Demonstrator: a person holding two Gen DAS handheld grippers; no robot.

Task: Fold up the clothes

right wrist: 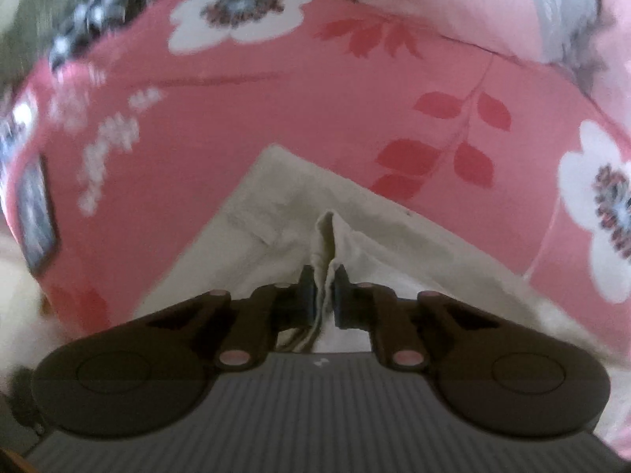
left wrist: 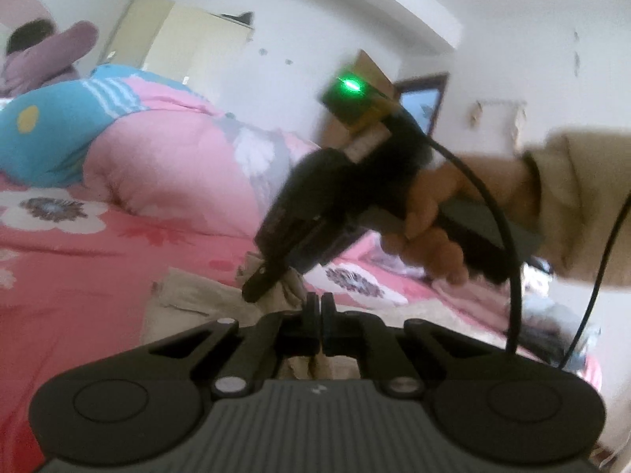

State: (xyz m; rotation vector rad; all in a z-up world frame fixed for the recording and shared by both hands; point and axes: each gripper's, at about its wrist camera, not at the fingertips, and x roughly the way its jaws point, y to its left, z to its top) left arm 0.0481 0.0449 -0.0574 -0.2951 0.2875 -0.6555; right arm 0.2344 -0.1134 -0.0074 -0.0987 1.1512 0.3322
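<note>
A beige garment (left wrist: pixel 189 295) lies on a pink floral bed sheet (left wrist: pixel 79 260). My left gripper (left wrist: pixel 319 303) has its fingers pressed together, and a bunch of the beige cloth rises right up to the tips. A hand (left wrist: pixel 434 228) in a beige sleeve holds my right gripper (left wrist: pixel 256 289), which points steeply down onto the same cloth just ahead of the left one. In the right wrist view the right gripper (right wrist: pixel 325 280) pinches an upright fold of the garment (right wrist: pixel 276 197) between its pads, near the garment's corner.
A bundled pink and blue quilt (left wrist: pixel 157 149) fills the bed behind the garment. A person in a purple sleeve (left wrist: pixel 51 55) is at the far left, before a cream wardrobe (left wrist: pixel 177 35). Dark patterned clothes (right wrist: pixel 98 8) lie at the sheet's edge. A black cable (left wrist: pixel 508 276) hangs from the right gripper.
</note>
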